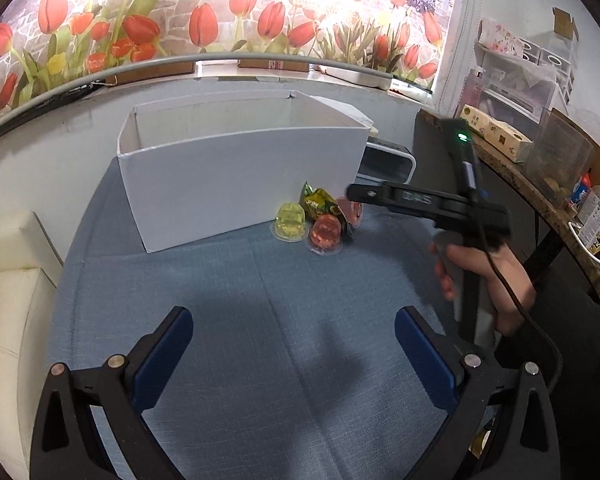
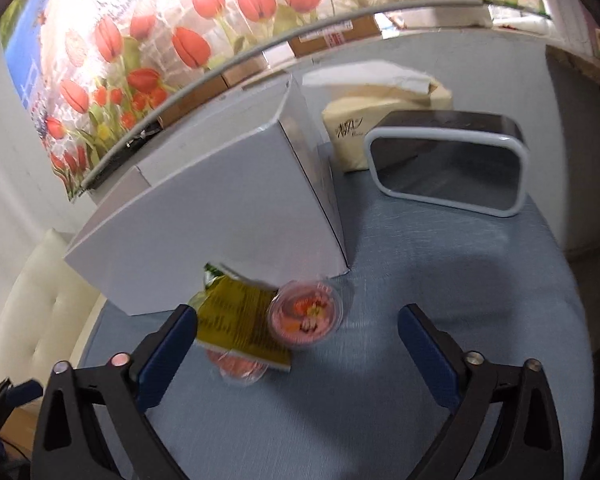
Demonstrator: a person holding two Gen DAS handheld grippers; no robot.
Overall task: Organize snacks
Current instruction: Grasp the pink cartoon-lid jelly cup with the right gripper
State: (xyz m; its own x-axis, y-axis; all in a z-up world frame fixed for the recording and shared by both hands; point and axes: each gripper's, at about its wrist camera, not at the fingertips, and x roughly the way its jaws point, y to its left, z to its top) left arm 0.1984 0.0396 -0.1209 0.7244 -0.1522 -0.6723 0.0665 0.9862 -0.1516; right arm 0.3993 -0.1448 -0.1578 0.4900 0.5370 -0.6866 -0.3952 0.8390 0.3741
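A white open box (image 1: 240, 184) stands on the blue cloth; it also shows in the right wrist view (image 2: 204, 224). At its front right corner lie a yellow jelly cup (image 1: 289, 224), a green-yellow snack packet (image 1: 320, 204) and two pink jelly cups (image 1: 326, 236). In the right wrist view the packet (image 2: 240, 320) lies over one pink cup (image 2: 240, 368), and another pink cup (image 2: 306, 314) lies beside it. My right gripper (image 2: 298, 332) is open just above these snacks. My left gripper (image 1: 294, 332) is open and empty over bare cloth.
A grey-rimmed dark container (image 2: 448, 164) and a beige tissue pack (image 2: 380, 120) stand right of the box. A cream cushion (image 1: 8, 300) lies at the left. A cluttered shelf (image 1: 540, 148) stands at the right. A tulip mural covers the back wall.
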